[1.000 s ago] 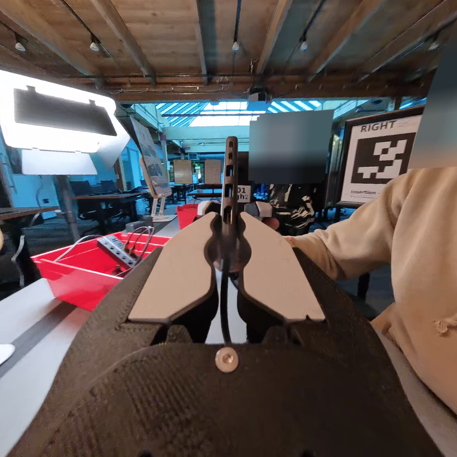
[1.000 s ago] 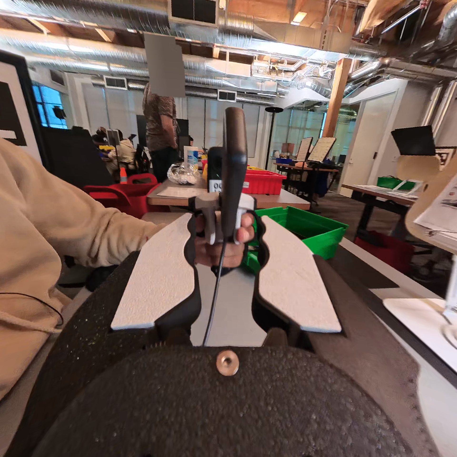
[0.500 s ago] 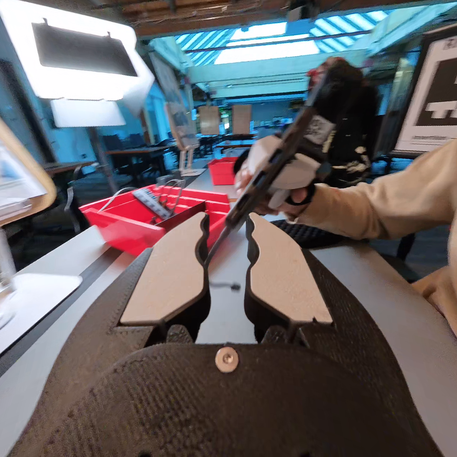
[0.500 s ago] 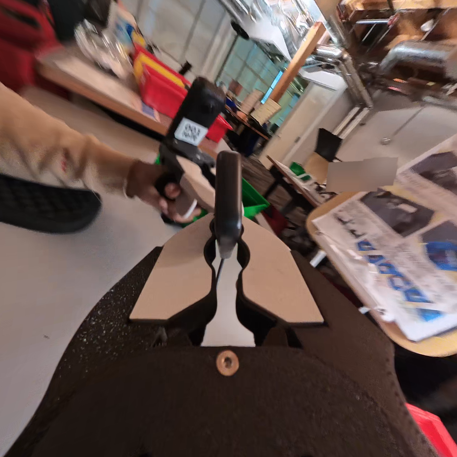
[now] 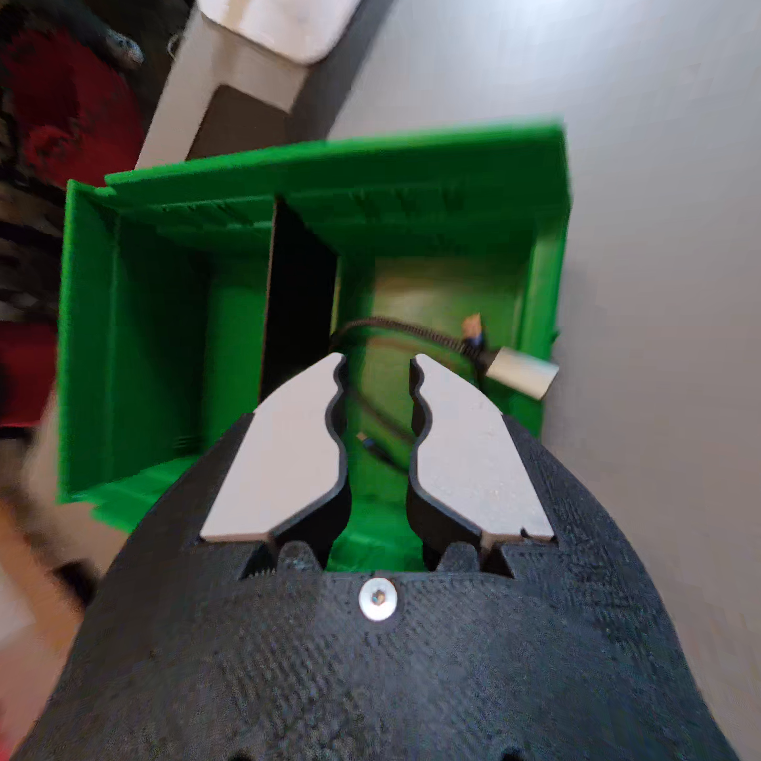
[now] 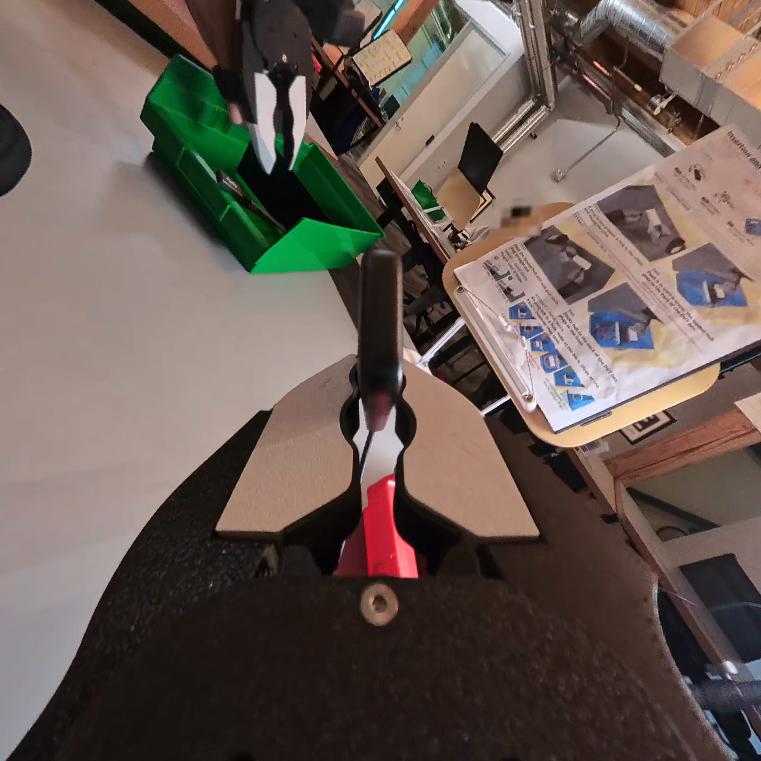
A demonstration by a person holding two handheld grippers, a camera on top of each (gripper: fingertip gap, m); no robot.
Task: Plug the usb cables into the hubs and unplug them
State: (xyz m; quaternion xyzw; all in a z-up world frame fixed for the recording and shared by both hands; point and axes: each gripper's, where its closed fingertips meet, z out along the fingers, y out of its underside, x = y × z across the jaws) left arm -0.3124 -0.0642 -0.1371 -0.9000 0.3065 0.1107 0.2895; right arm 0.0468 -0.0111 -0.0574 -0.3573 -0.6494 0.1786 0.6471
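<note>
Right tool (image 6: 376, 381) was pinched on a slim black hub (image 6: 379, 313), smooth plastic, standing upright between the pads, its thin cable trailing down toward a red bin (image 6: 381, 535) below. No cable looked plugged into it, so judged early: nothing inserted yet, plugging and unplugging both left.

Left tool (image 5: 376, 362) hung spread and empty over a green bin (image 5: 547, 263), glossy moulded plastic, split by a dark divider (image 5: 300, 296). In the right compartment lay a braided dark usb cable (image 5: 395, 325), coiled, with a brushed-metal block (image 5: 519, 372) at its end resting against the bin's rim. The picture was blurred.

Counter (image 6: 123, 350) was flat matte grey. Tool pads were pale, grainy, wavy-edged; bodies rough black print.
</note>
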